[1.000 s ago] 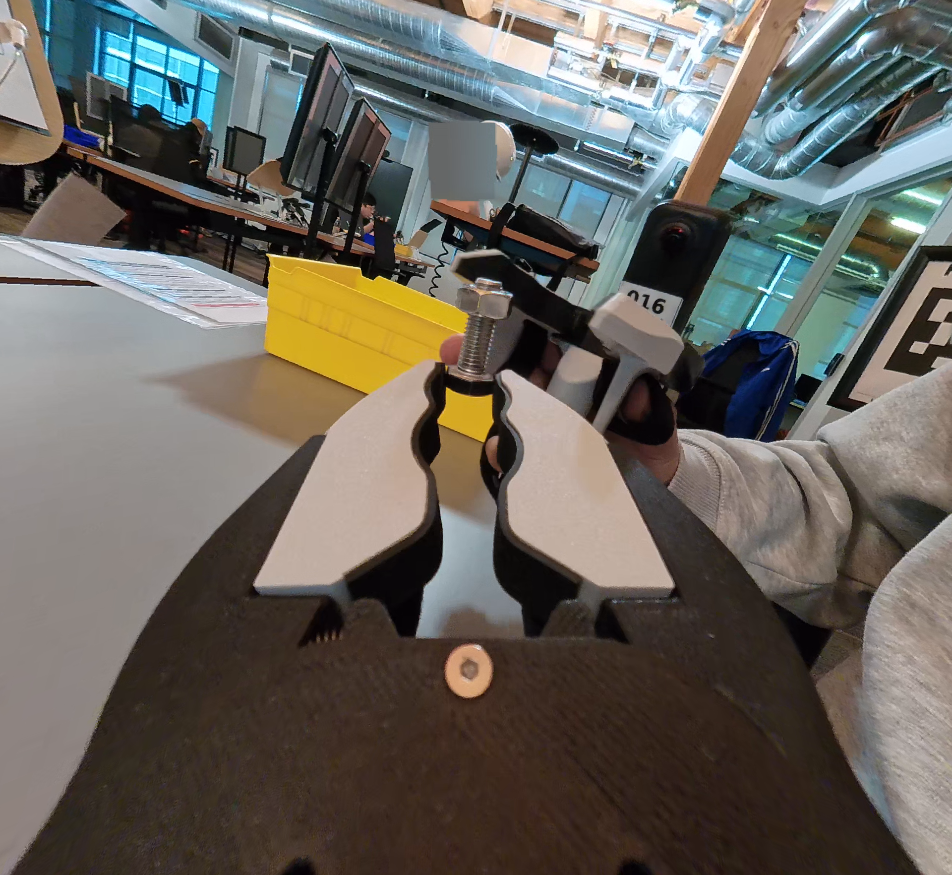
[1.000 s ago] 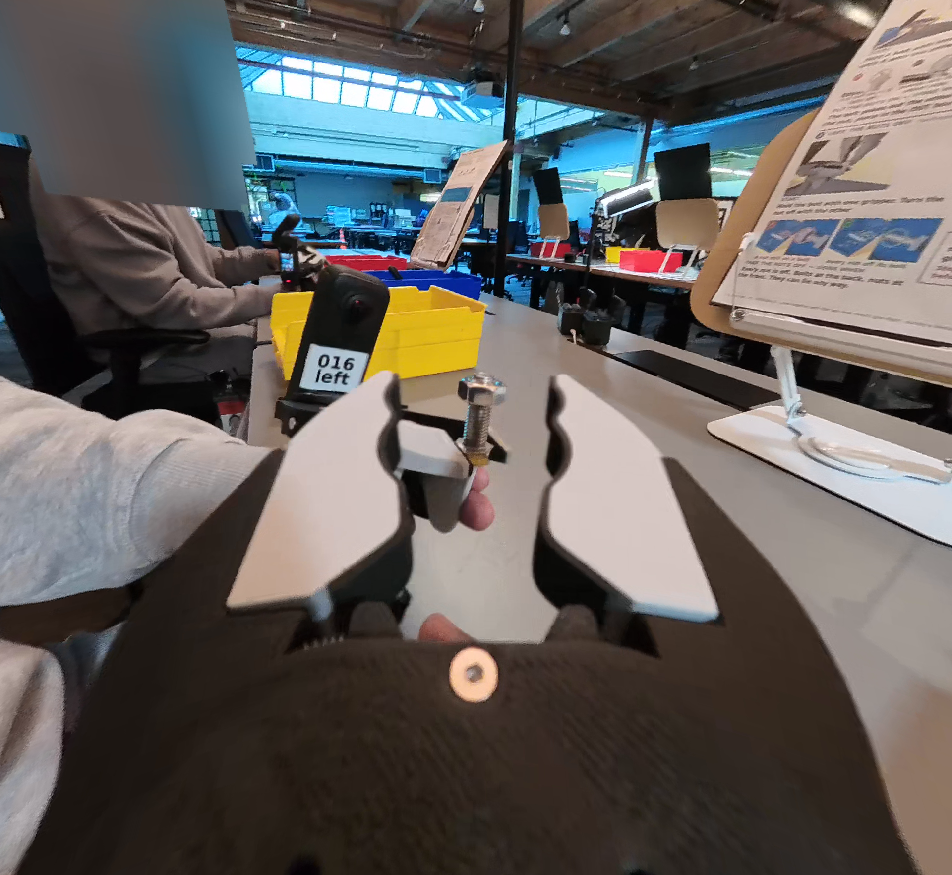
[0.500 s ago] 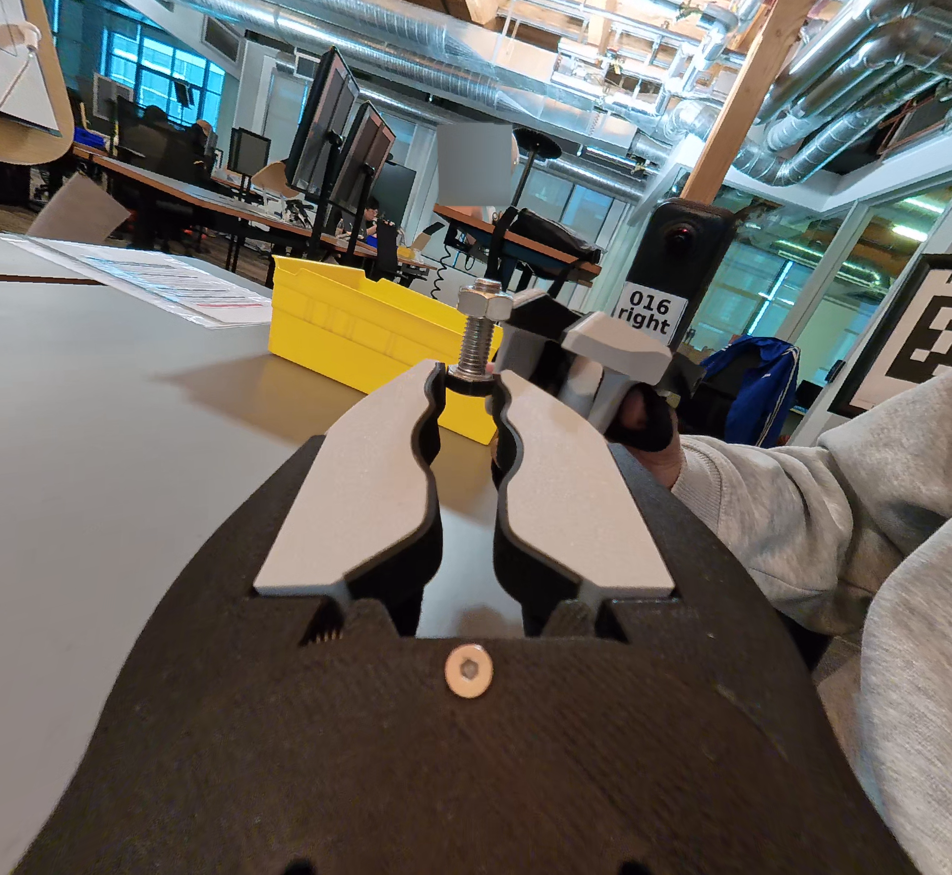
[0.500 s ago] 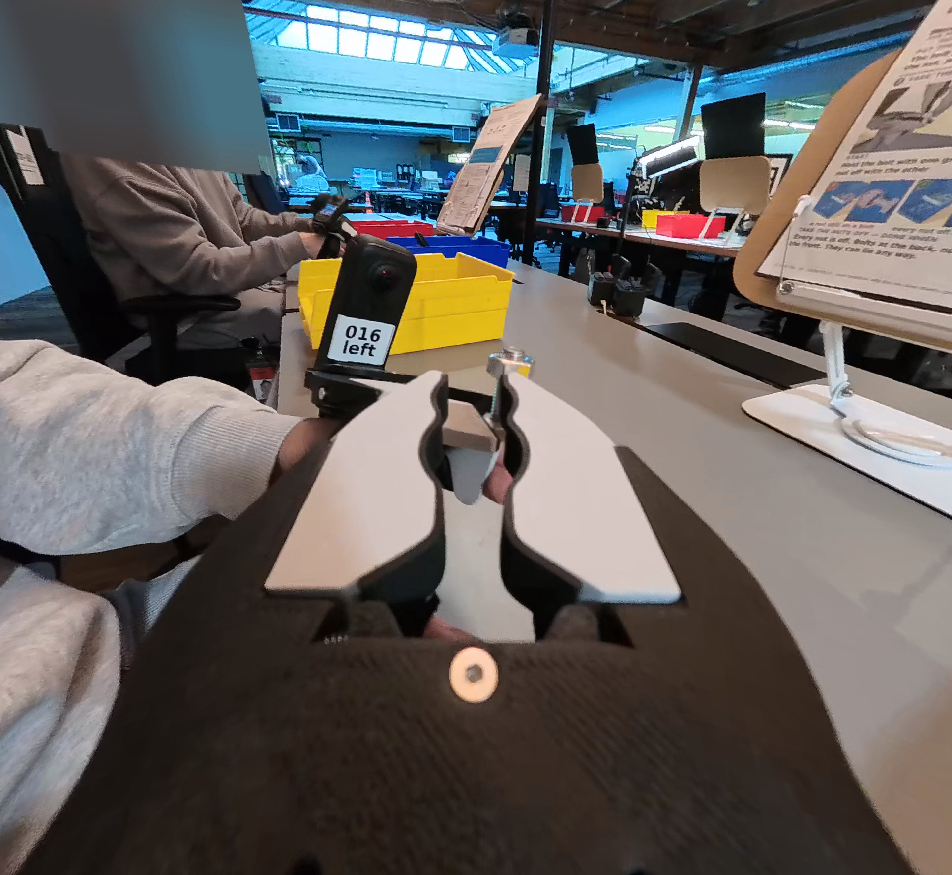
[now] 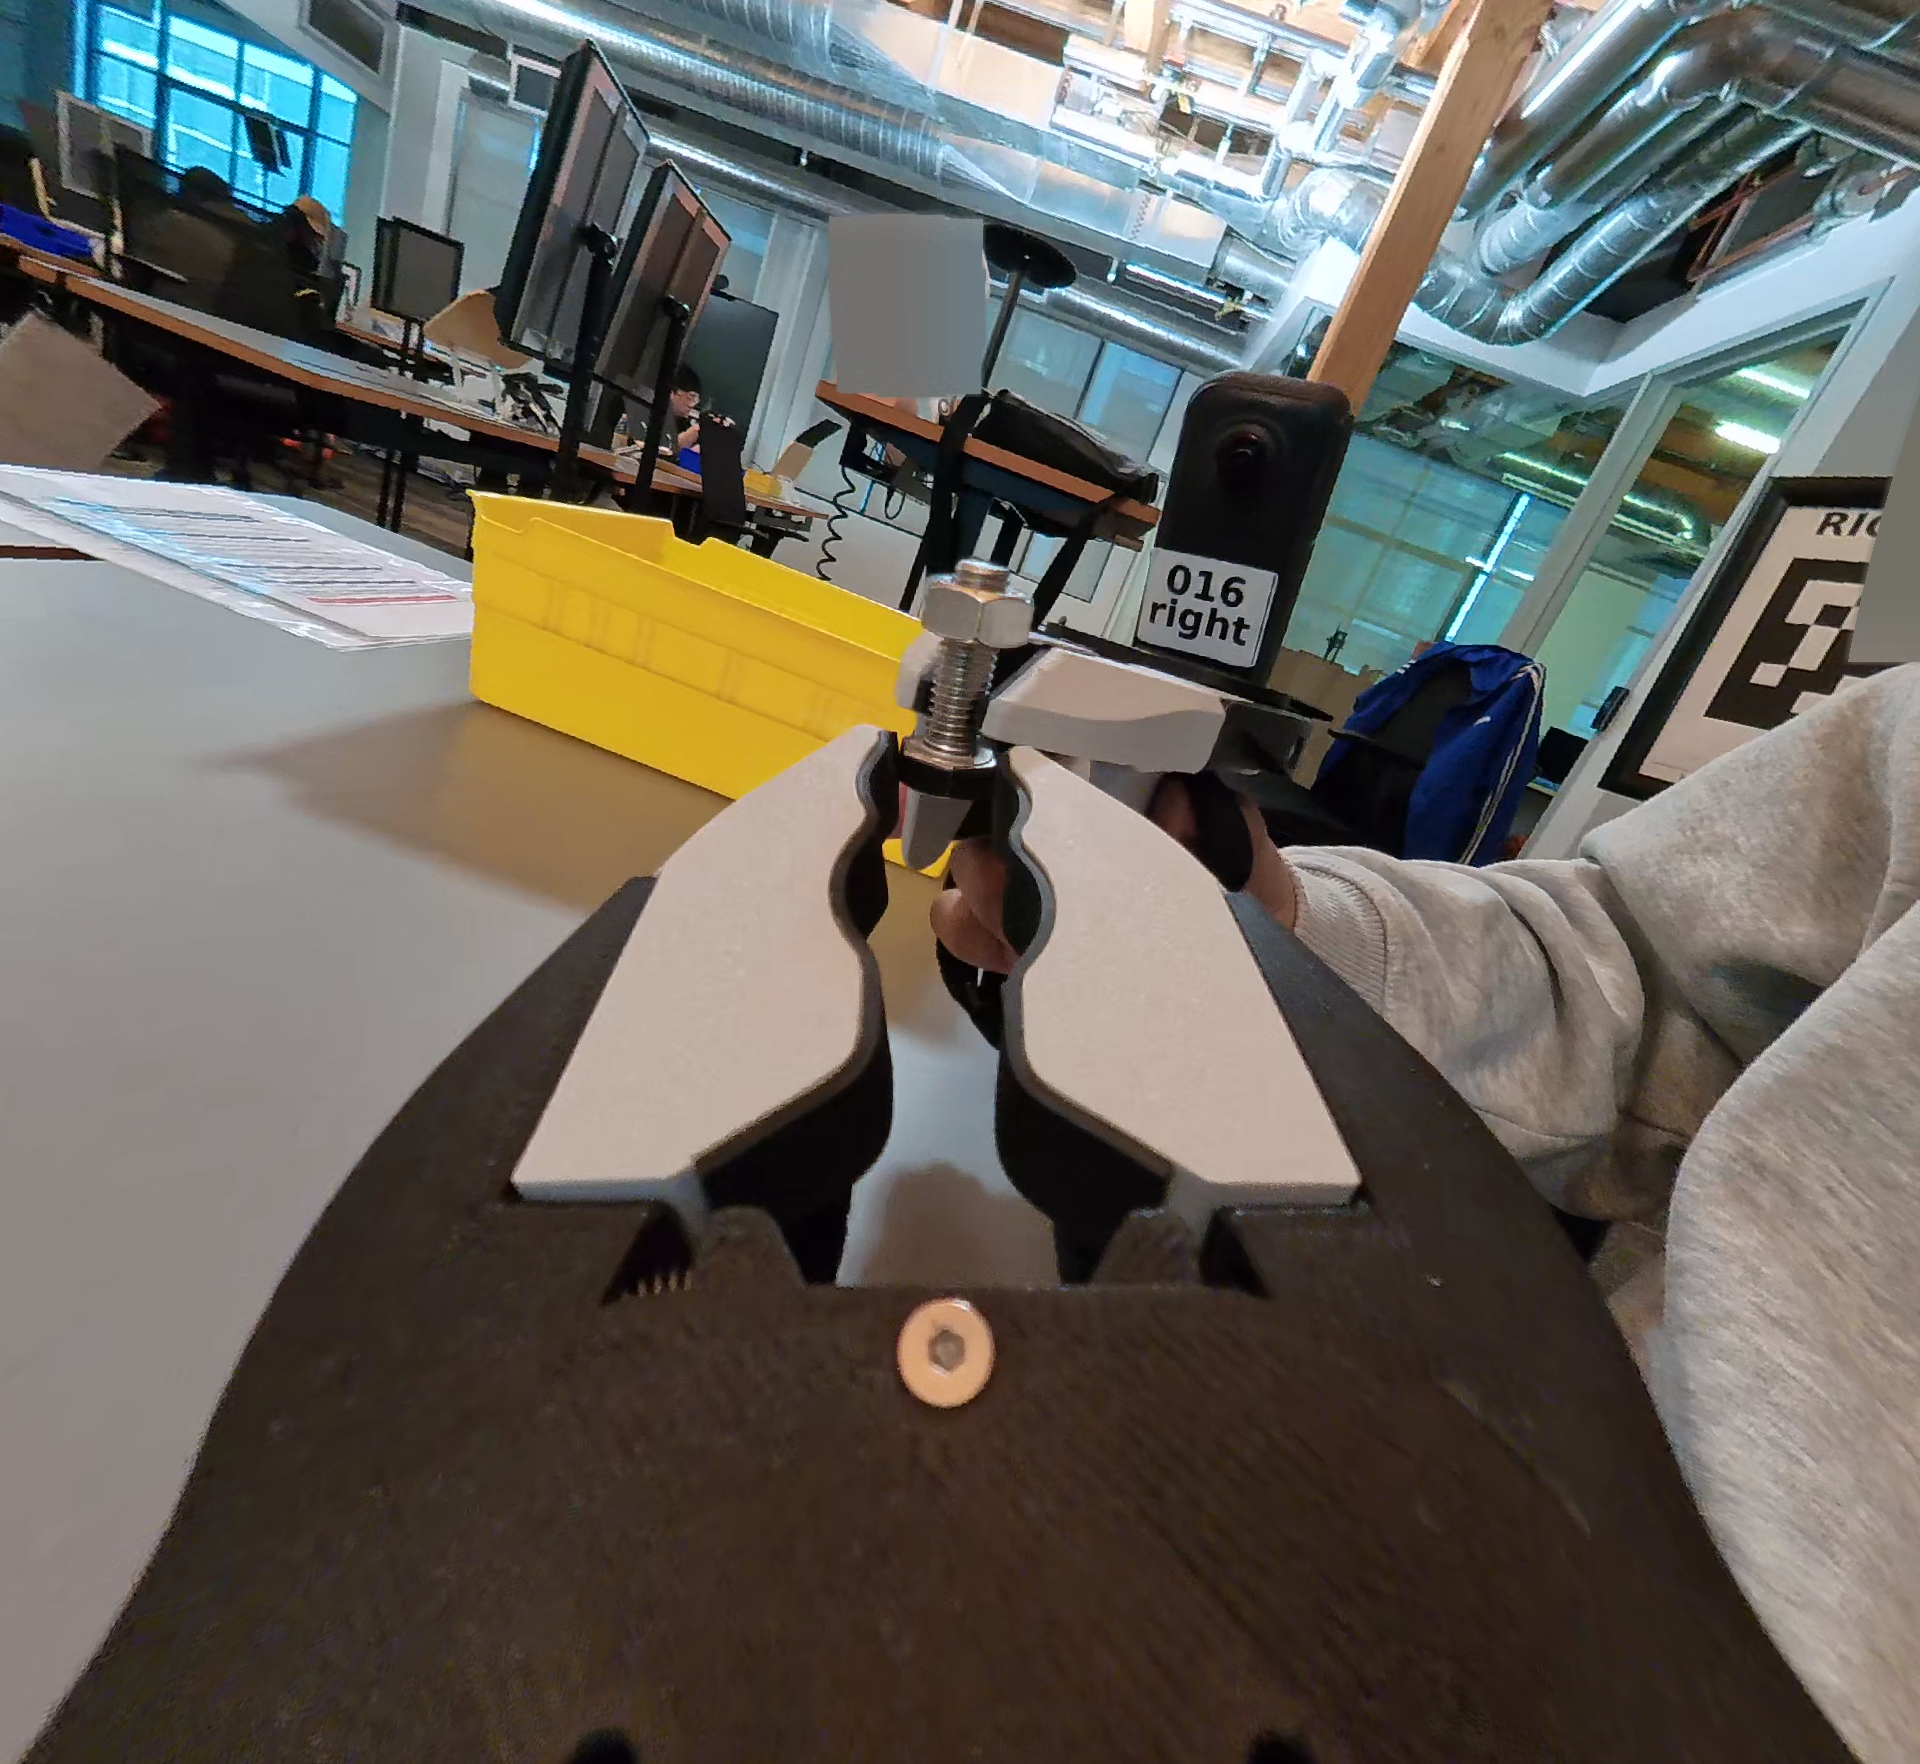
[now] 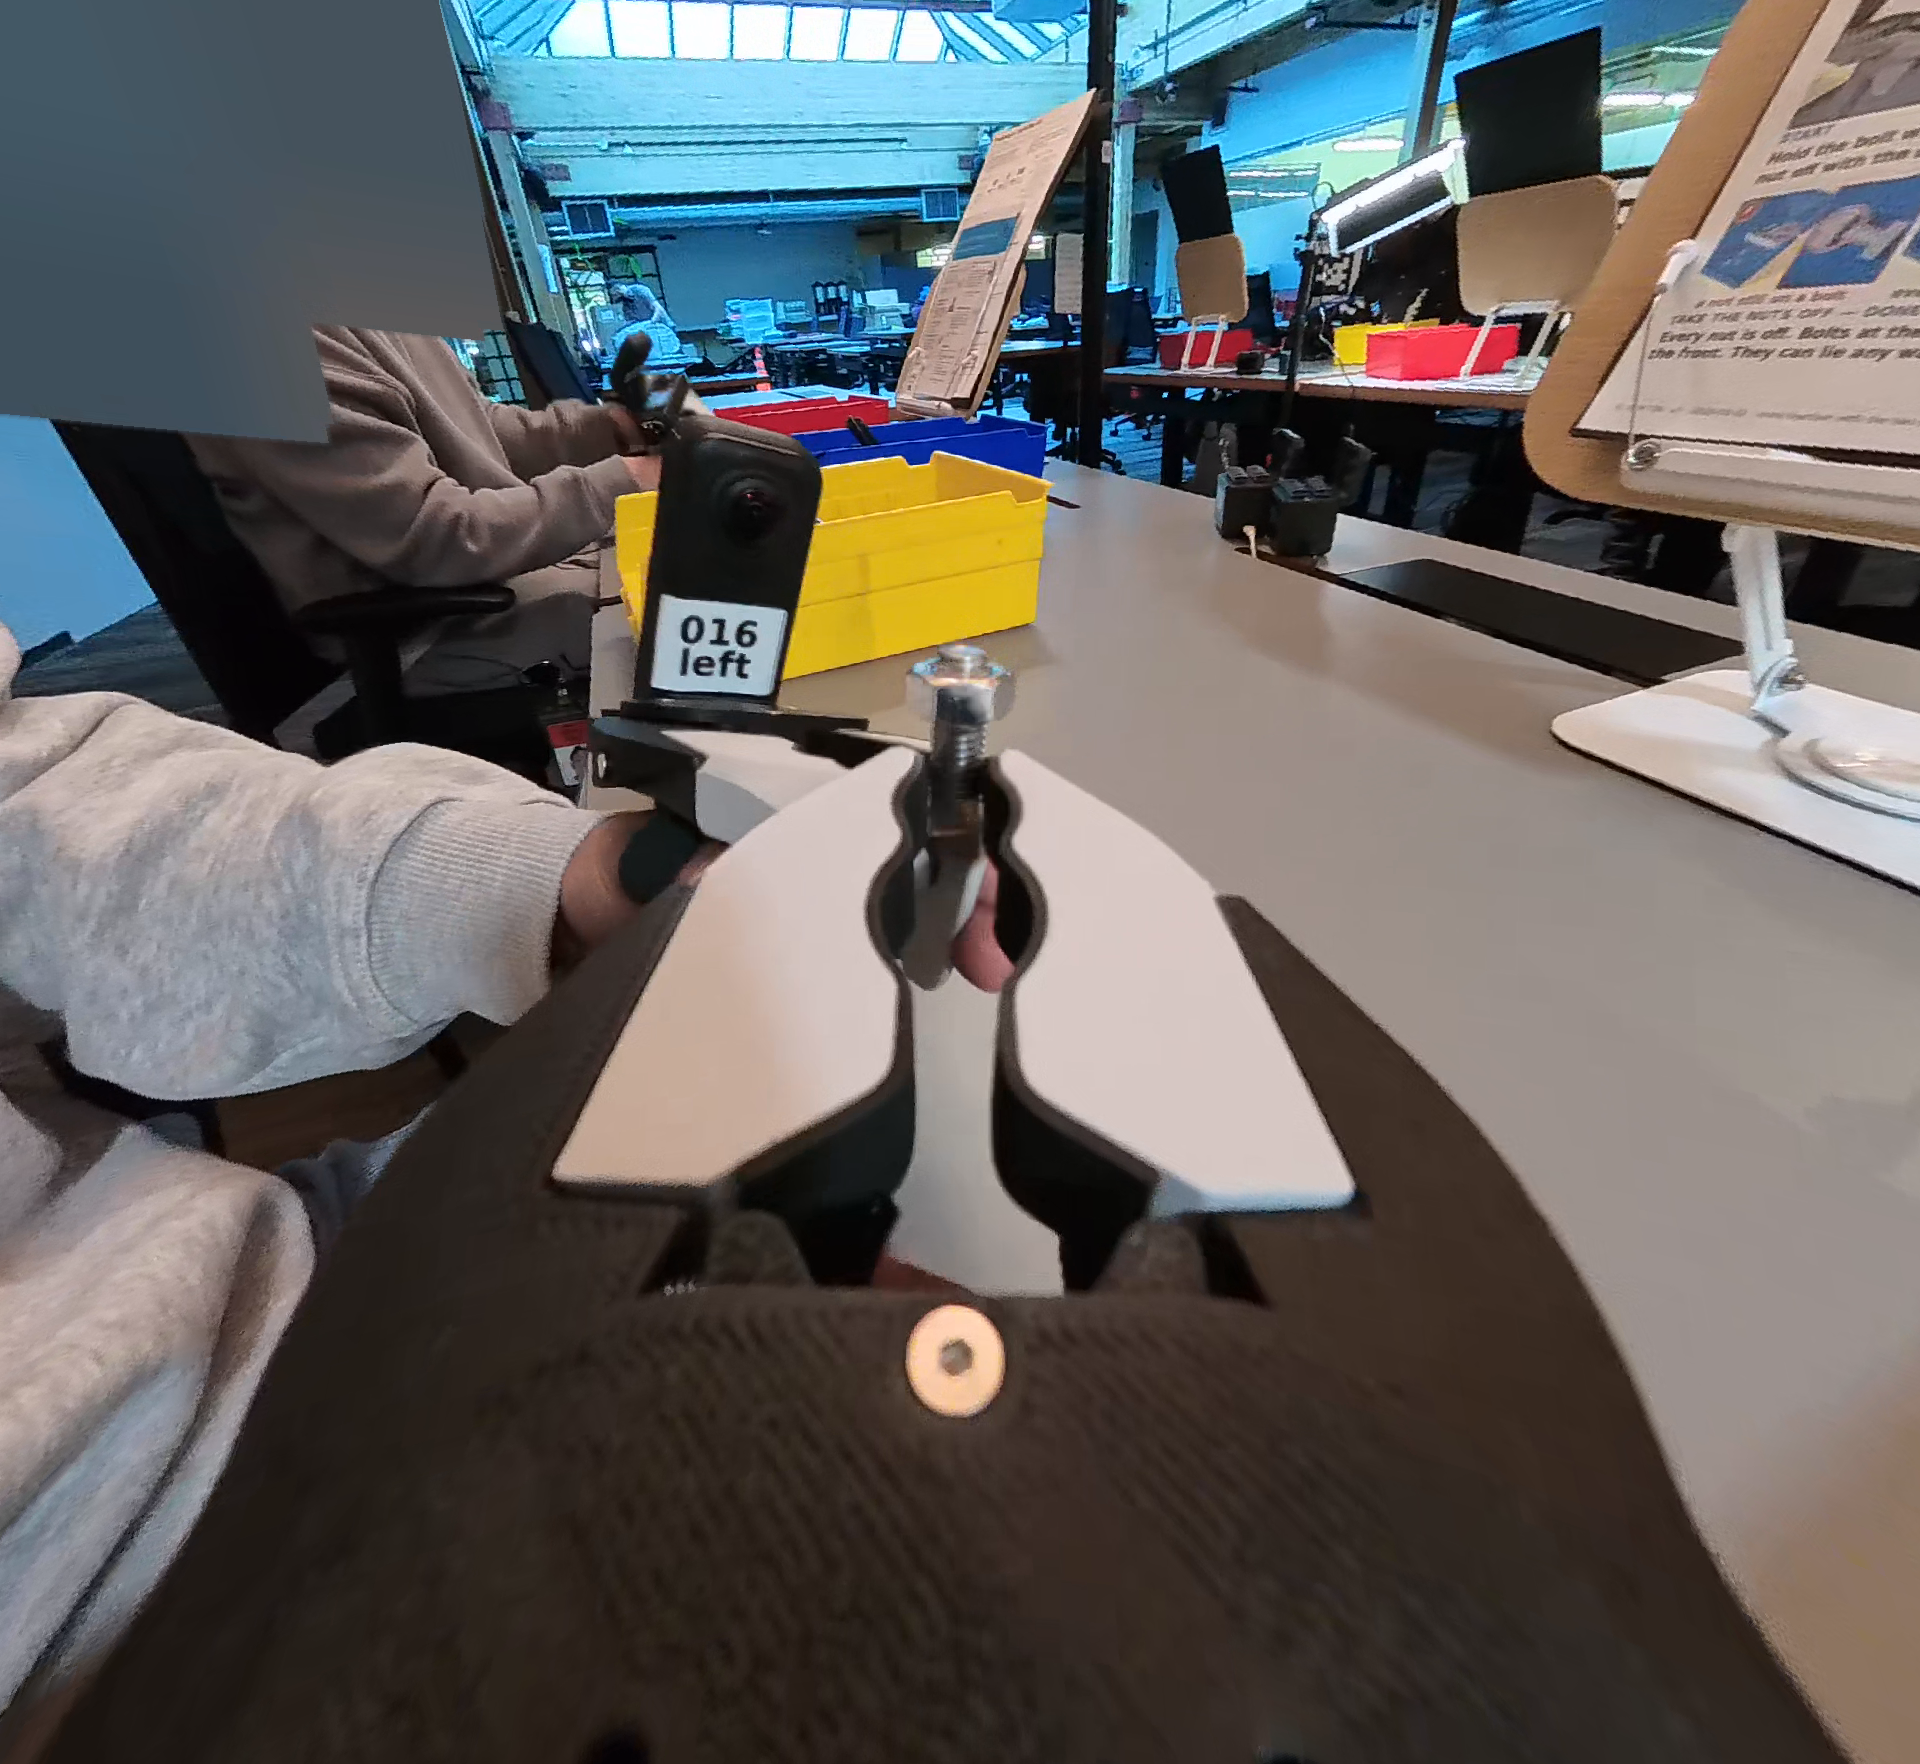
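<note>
While the left gripper stands above the grey table, its jaws are clamped on the lower end of a steel bolt that stands upright with a hex nut threaded near its top; from the bolt, a yellow bin sits at ten o'clock, resting on the table, and a printed sheet lies farther off toward nine o'clock; the right gripper reaches in from three o'clock, its grey fingers closed on the threaded shank just under the nut, a grey sleeve behind it; in the right wrist view the right gripper pinches the bolt between its tips, the nut just above them; the left gripper comes in from nine o'clock, holding the bolt lower down; a yellow bin stands at eleven o'clock, a white stand carrying a printed board at two o'clock, and a seated person at ten o'clock.
</note>
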`<action>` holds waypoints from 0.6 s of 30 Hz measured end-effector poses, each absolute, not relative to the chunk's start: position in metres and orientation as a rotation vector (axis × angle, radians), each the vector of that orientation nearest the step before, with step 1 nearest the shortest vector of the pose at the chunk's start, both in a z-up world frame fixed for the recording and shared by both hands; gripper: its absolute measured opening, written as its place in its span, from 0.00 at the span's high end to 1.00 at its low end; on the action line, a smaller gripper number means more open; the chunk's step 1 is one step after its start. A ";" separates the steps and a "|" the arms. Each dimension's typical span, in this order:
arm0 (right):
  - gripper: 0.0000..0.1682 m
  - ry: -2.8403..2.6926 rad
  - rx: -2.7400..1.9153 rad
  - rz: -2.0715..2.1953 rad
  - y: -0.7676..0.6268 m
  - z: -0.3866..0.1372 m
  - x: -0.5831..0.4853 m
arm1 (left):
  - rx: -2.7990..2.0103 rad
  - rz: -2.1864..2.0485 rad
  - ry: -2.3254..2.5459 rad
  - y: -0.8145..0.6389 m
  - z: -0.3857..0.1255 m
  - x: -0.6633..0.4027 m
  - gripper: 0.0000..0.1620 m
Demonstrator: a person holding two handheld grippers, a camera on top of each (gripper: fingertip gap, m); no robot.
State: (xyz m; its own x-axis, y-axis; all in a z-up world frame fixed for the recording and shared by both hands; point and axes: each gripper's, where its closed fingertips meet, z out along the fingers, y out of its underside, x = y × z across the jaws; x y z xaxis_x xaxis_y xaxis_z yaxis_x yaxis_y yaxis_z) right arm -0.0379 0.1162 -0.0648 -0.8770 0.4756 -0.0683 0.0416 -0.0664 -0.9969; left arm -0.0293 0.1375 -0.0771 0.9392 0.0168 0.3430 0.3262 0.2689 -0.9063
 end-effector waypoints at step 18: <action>0.94 -1.560 -1.072 1.202 0.389 0.019 -0.087 | -1.240 -0.262 -0.367 0.134 -0.072 -0.036 0.72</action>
State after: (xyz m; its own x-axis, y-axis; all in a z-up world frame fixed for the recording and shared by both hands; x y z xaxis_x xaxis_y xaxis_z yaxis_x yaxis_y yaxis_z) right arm -0.0870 0.3889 0.0185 -0.2512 0.9594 0.1285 0.1199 0.1626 -0.9794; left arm -0.0355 0.1340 -0.0720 0.9123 0.0040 0.4094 0.3886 0.3067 -0.8689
